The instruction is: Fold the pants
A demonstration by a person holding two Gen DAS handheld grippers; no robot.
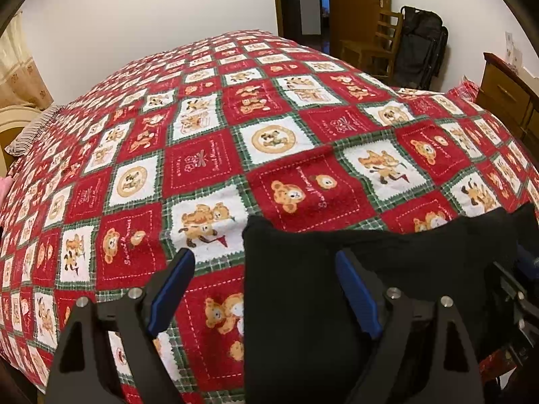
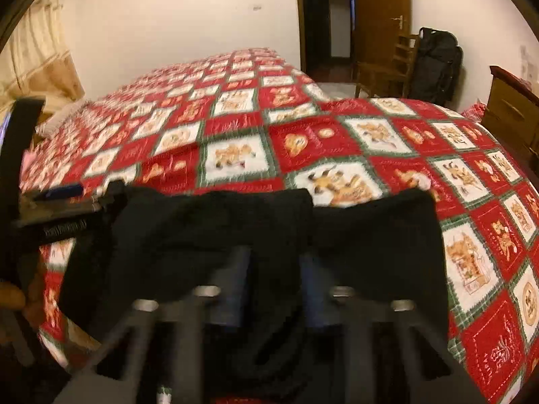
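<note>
Black pants (image 1: 303, 289) lie on the near edge of the bed; they also show in the right wrist view (image 2: 209, 235). My left gripper (image 1: 266, 266) is open, its blue-padded fingers (image 1: 175, 286) spread wide over the pants' left edge, holding nothing. My right gripper (image 2: 274, 262) is blurred; its fingers stand close together with black cloth between them, shut on the pants. The left gripper shows at the left edge of the right wrist view (image 2: 64, 192).
The bed carries a red, white and green bear-pattern blanket (image 1: 269, 141). A wooden chair (image 1: 374, 43), a black bag (image 1: 421, 47) and an open door (image 1: 357, 3) stand beyond it. A wooden dresser (image 1: 505, 97) is at the right, a pillow (image 1: 30, 134) at the left.
</note>
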